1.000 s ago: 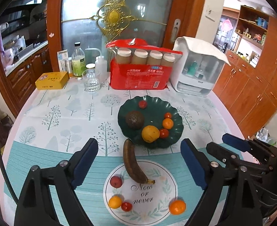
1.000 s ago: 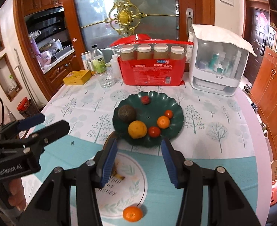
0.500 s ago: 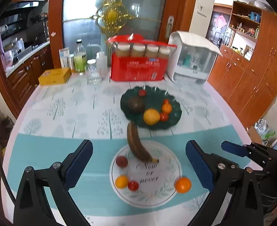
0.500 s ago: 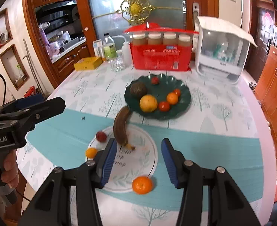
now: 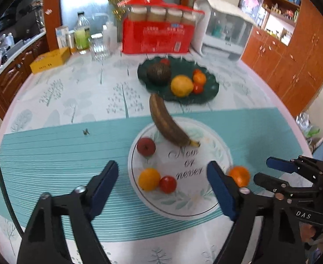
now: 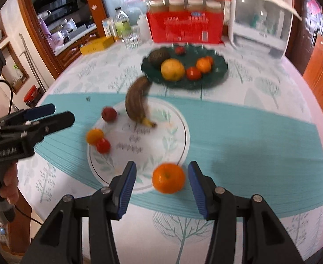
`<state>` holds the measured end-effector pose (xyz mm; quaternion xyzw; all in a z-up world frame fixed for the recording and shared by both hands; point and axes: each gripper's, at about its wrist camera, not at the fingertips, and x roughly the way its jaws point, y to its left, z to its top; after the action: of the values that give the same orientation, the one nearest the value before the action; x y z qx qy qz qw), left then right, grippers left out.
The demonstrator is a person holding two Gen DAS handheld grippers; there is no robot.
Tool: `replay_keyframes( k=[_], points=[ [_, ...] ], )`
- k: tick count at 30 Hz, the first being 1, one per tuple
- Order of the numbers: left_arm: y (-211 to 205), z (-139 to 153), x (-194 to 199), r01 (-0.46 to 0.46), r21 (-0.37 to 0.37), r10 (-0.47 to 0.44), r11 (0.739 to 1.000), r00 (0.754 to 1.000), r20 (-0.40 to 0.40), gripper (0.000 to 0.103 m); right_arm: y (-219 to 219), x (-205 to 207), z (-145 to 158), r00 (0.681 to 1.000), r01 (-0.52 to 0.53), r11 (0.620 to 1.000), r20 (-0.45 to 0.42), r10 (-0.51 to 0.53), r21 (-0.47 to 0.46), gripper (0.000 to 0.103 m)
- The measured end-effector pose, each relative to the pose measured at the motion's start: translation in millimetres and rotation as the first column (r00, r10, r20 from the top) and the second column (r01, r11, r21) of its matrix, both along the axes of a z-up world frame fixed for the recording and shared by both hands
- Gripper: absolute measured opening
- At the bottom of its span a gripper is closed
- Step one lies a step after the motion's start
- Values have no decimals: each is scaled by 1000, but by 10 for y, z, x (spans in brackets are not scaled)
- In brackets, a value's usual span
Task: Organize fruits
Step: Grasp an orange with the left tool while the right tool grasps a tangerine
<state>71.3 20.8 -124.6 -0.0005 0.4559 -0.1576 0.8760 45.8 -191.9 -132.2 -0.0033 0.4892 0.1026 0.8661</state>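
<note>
A dark green plate holds an avocado, a yellow citrus and small orange and red fruits. Nearer me, a round white mat carries a brown banana, a red apple, a small orange and a tomato. A tangerine lies at the mat's right edge. My right gripper is open, its jaws on either side of the tangerine, apart from it. My left gripper is open and empty above the mat's front.
At the back stand a red pack of jars, a white cabinet box, a glass, bottles and a yellow box. The table edge curves off at right, with wooden cabinets beyond.
Both grippers have come down and forward toward the mat. The right gripper now brackets the tangerine. Both stay open.
</note>
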Motion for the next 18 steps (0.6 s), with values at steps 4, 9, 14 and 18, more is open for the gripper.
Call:
replay_keyframes(
  k=[4,9,14,18],
  points=[
    [44,-242,134,29,10,-28,1000,998,-63,62,-16,2,-176,1000,12,1000,-27,-12,1,50],
    [76,-495,293,41,5,-40,999,990,-136,44,-34,35,-317,998,28,1000,-55,-28,14,49],
    [116,-630,390,27,-34,-33,999,982,-188,36,-38,70,-385,997,33,999,-68,-31,22,49],
    [109,-702,426,27,-43,-35,999,977,-209,35,-37,97,-417,997,32,999,-75,-30,25,49]
  ],
)
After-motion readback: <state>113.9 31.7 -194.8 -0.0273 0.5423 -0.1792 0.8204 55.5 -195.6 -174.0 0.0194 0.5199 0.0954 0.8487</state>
